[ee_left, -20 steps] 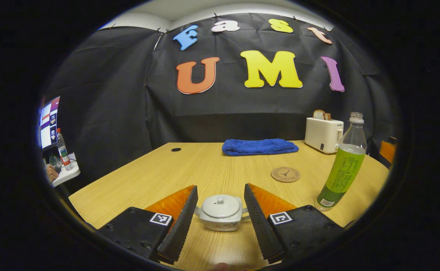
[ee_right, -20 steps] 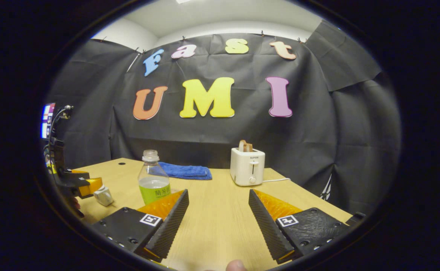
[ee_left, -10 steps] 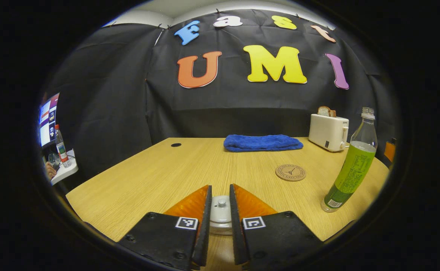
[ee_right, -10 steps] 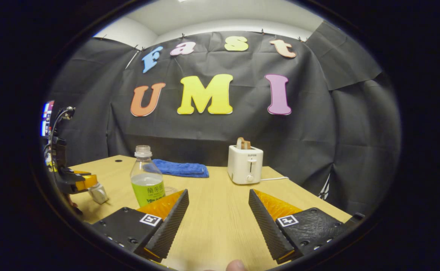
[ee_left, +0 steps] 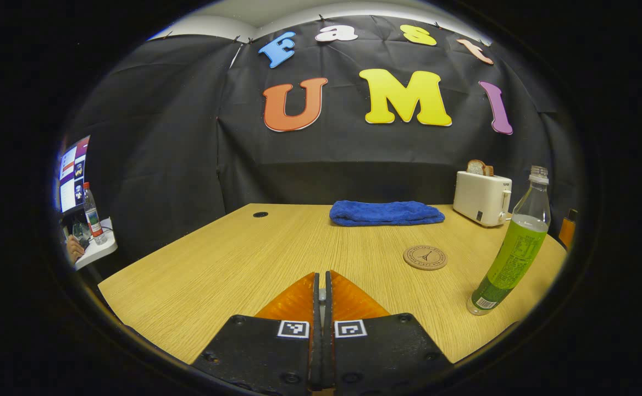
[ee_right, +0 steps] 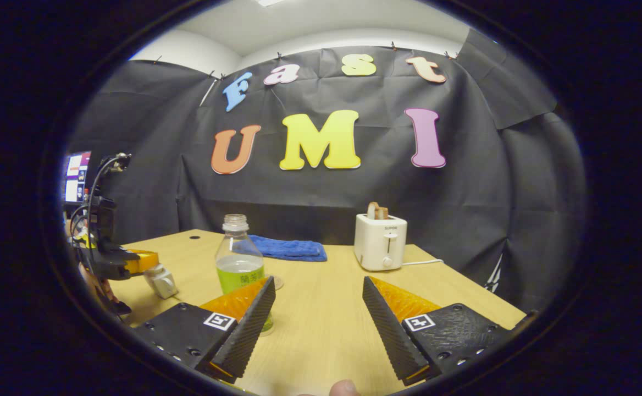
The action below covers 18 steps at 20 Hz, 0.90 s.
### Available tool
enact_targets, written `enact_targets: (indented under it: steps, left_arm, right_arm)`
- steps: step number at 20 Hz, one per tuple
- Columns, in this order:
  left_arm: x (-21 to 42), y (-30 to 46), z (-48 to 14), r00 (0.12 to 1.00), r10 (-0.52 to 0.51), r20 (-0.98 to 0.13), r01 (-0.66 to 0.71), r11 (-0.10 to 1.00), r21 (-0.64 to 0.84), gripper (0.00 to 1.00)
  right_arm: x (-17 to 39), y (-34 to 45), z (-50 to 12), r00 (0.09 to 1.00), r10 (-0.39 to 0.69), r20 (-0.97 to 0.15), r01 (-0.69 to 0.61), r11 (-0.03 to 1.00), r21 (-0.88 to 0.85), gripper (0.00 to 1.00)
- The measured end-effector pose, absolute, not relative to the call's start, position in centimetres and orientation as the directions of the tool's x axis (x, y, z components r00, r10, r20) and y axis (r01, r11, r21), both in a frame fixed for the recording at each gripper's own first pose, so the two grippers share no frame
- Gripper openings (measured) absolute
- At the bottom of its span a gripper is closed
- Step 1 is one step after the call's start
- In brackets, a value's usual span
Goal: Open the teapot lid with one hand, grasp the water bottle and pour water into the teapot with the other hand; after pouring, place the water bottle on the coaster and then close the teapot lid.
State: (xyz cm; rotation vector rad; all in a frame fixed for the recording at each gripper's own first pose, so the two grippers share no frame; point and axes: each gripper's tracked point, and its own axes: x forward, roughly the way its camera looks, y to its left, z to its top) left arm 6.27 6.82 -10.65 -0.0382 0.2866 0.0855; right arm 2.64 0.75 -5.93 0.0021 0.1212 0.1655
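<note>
Fingers of the left gripper (ee_left: 321, 286) nearly meet, a sliver of white showing between them: probably the lid knob of the teapot (ee_right: 161, 280), so a pinch on the lid, though the pot itself is hidden in the left gripper view. Judgement: lift straight up, slowly, keeping squeeze steady; a small knob could slip or drag the pot along. Right gripper (ee_right: 318, 311) stands wide open, holding nothing, low over the table (ee_left: 216, 258). Its next target, the water bottle (ee_right: 238, 258), stands upright just beside its left finger. Bottle uncapped, clear upper part, green label, liquid roughly to the shoulder. Coaster (ee_left: 425, 257) lies near the bottle, bare. Teapot small, pale, squat, at the table's near left side in the right gripper view.
</note>
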Motion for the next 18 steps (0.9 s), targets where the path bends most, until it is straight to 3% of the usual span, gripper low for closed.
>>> enact_targets:
  steps: [9,18]
  left_arm:
    - [4.1,7.8,-6.2,0.98,0.069,-0.188,-0.075,0.997,-0.024,0.02]
    - [2.2,8.9,-5.3,0.984,0.065,-0.163,-0.073,0.996,-0.044,0.02]
  right_arm:
    - [1.2,6.5,-8.2,0.937,0.303,-0.172,-0.307,0.952,0.0,0.95]
    - [5.6,10.0,-10.4,0.936,0.272,-0.223,-0.272,0.962,0.032,0.96]
